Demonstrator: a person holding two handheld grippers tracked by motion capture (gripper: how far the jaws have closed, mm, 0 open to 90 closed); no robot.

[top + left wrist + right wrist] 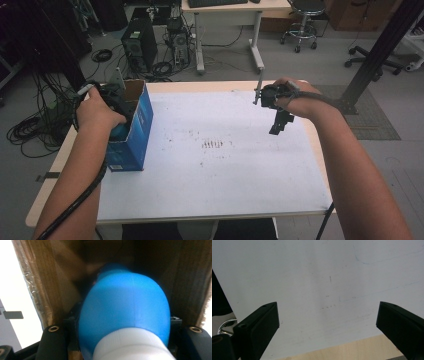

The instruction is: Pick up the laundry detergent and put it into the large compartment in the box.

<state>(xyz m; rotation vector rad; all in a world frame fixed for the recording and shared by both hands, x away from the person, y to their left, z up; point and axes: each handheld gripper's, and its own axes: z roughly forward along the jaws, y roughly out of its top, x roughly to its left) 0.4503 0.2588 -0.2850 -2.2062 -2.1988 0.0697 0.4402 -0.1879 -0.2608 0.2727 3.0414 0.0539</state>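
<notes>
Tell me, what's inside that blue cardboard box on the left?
The left claw reaches into the blue box, shut on a rounded blue object with a white end. Brown cardboard walls surround it. The box's bottom, and anything lying there, is covered by the object.

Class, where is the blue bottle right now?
The blue bottle sits between the left claw's jaws inside the open cardboard box, at the table's left edge in the high view.
</notes>
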